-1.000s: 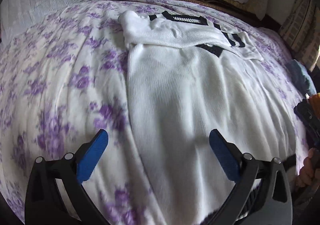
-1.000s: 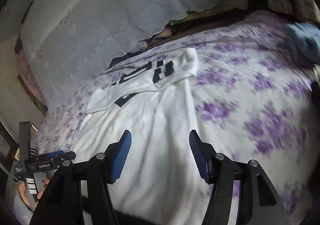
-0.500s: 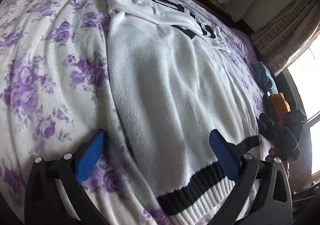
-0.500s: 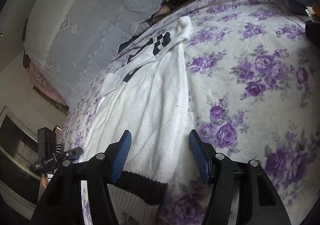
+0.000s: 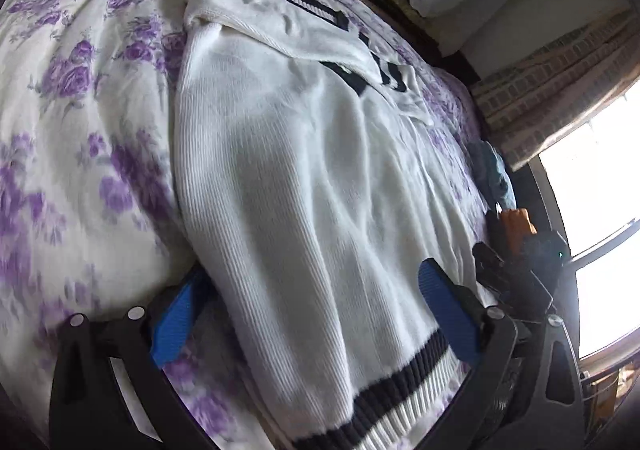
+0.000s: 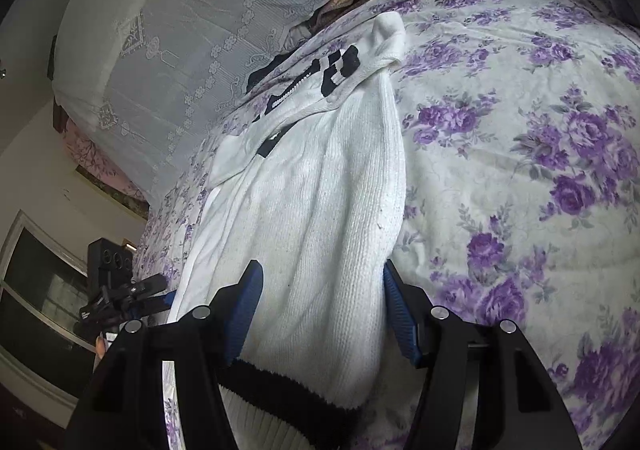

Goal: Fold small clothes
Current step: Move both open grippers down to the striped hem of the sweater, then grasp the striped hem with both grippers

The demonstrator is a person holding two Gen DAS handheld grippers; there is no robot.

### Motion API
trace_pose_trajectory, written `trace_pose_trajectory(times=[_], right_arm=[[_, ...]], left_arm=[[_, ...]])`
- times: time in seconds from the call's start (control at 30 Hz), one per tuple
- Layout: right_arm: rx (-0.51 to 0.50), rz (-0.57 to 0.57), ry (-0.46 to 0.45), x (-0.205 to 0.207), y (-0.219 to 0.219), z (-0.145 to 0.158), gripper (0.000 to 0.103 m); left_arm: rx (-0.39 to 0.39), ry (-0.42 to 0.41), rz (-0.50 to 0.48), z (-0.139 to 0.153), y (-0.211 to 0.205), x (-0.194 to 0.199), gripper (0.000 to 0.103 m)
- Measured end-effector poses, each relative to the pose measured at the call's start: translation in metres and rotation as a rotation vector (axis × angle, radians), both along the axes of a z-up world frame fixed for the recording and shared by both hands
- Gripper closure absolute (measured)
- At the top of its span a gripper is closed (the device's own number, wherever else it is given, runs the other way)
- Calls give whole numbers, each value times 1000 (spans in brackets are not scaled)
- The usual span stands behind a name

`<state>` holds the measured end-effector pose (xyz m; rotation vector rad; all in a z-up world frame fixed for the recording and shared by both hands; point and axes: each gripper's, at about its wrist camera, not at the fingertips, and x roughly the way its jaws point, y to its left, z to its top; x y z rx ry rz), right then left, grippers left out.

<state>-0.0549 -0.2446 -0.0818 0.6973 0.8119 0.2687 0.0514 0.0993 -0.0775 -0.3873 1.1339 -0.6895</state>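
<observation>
Both your grippers have dropped toward the sweater's [image 5: 304,210] striped hem [image 5: 384,402] on the floral bedspread [image 5: 80,98]. Your left gripper [image 5: 316,314] stands apart astride one hem corner; your right gripper [image 6: 322,310] stands apart astride the other, unclamped.

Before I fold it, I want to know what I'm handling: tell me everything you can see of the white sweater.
The white sweater is a ribbed knit with a black-striped hem and black blocks near its top. It lies lengthwise on the purple floral bedspread, sleeves folded across its upper part, a little wrinkled. The open left tongs and right tongs each straddle a hem corner; whether their pads press it is unclear.
</observation>
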Motion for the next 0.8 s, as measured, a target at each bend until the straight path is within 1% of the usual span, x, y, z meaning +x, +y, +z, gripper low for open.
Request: trace_pose_trajectory(times=[0.1, 0.23, 0.3, 0.33, 0.37, 0.43, 0.47, 0.5, 0.53, 0.6, 0.63, 0.67, 0.77, 0.8], right_arm=[[12, -11, 7, 4, -4, -3, 50], [24, 17, -2, -4, -2, -4, 52], [35, 44, -14, -12, 2, -4, 51], [38, 56, -18, -14, 4, -4, 51], [29, 62, -17, -13, 6, -3, 51], [19, 63, -2, -6, 8, -4, 63], [14, 57, 10, -3, 9, -6, 83], [15, 57, 19, -2, 9, -8, 89], [22, 64, 20, -3, 10, -9, 89], [5, 70, -8, -11, 11, -3, 89], [-2, 76, -17, -15, 12, -1, 87], [-11, 88, -19, -18, 14, 0, 85], [-48, 116, 6, -21, 20, -3, 85], [-63, 115, 2, -21, 21, -1, 88]], left_arm=[[-39, 17, -5, -1, 2, 8, 5], [-61, 4, -77, 0, -3, -18, 5], [-15, -29, -112, 2, -11, -34, 5], [32, -64, -115, 5, -15, -41, 5], [45, -78, -113, 7, -18, -40, 5], [37, -44, -75, 2, -20, -22, 5], [11, -24, -66, 0, -18, -16, 5], [-8, -18, -57, 0, -16, -14, 7], [-15, -28, -47, 3, -14, -17, 20], [20, -73, -61, 9, -12, -29, 39], [20, -85, -83, 10, -12, -36, 42], [13, -82, -106, 11, -13, -40, 42], [70, -81, -138, 8, -22, -43, 42], [85, -76, -137, 7, -24, -41, 45]])
